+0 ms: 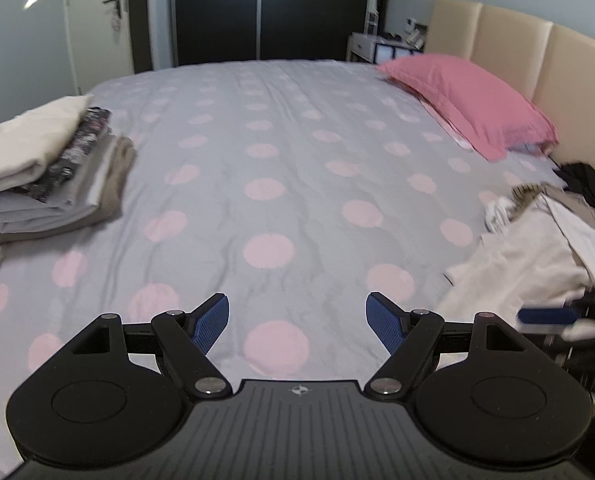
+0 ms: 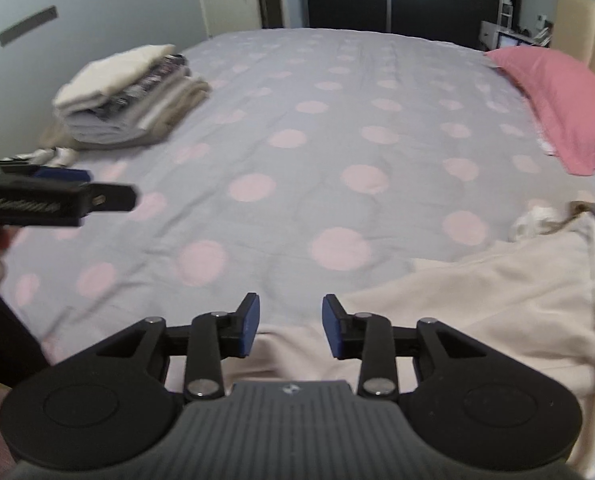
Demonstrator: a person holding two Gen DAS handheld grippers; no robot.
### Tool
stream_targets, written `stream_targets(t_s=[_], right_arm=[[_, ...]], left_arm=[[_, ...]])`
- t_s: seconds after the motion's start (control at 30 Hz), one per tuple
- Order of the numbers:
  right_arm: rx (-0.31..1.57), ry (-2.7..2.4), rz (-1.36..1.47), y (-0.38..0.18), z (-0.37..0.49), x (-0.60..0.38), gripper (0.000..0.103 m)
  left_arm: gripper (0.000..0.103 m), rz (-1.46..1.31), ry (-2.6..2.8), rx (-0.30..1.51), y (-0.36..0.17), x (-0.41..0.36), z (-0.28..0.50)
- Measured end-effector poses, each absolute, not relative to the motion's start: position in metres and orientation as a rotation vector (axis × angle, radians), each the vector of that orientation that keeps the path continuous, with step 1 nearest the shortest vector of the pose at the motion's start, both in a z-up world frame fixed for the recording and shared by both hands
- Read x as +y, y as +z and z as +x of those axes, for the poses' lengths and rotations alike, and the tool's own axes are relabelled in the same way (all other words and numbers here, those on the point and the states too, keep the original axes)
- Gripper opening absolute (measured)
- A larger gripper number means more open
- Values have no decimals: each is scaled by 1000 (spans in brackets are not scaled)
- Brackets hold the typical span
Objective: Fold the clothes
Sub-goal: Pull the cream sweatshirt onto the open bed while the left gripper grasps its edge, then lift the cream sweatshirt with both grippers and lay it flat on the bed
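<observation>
Left wrist: your left tongs (image 1: 297,322) stand wide apart, holding nothing; cream garment (image 1: 537,256) lies off to their right, folded stack (image 1: 45,168) far left.
Right wrist: your right tongs (image 2: 291,326) gape partly, empty, above the garment's near edge.
Risk: closing too shallow could pinch the bedsheet (image 2: 297,152) underneath too.

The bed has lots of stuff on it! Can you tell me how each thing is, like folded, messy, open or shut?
Stack of clothes: folded, piled neatly.
Cream garment: unfolded, rumpled.
Heap of clothes: unfolded, jumbled.
Pink pillow: lying flat by the headboard.
Left gripper: open, empty.
Right gripper: open, over the cream garment, gripping nothing.
</observation>
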State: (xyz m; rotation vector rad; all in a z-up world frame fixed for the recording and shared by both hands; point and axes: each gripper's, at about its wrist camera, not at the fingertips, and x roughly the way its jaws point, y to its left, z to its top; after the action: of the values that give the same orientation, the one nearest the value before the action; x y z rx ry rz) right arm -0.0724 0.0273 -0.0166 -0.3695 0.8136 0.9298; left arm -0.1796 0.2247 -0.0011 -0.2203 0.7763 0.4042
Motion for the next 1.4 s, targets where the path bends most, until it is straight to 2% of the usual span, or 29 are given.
stream_targets(t_s=[0.13,0.37,0.57,0.67,0.73,0.8,0.83,0.9,0.93,0.97,1.0,1.1,1.23,1.4], right_arm=[[823,823,-420,-21,-33,9,41],[802,656,-524,-23,44,-27,56],[778,536,-543,-29,118,-47,60],[784,483,-545,-39,155,-48,60],[791,447,-539,-47,176,-48,60],[793,425,-525,-54,193,-48,60],[796,418,-521,-57,197,-47,59],[804,405,-514,-64,205,-46,49],[808,401,-515,-67,207,-45,36],[806,394,-524,-68,205,-45,21],[803,386,-533,-69,204,-45,14],[755,386,-538,-57,192,-48,9],[664,386,-532,-25,169,-51,7],[504,404,-528,38,129,-44,7]], left_arm=[[75,-229,337,831,-16,211,-164],[75,-294,212,912,-51,188,-117],[74,-269,163,993,-87,176,-74],[68,-266,148,1037,-107,174,-58],[58,-271,140,1066,-118,173,-50],[54,-292,128,1083,-128,173,-45],[49,-308,120,1084,-130,173,-43],[40,-338,92,1093,-136,171,-39],[31,-349,79,1098,-138,170,-38],[27,-359,69,1104,-141,169,-36],[23,-368,69,1109,-143,168,-35],[9,-386,70,1104,-141,171,-35],[6,-402,78,1050,-128,176,-41],[5,-424,125,893,-80,194,-60]])
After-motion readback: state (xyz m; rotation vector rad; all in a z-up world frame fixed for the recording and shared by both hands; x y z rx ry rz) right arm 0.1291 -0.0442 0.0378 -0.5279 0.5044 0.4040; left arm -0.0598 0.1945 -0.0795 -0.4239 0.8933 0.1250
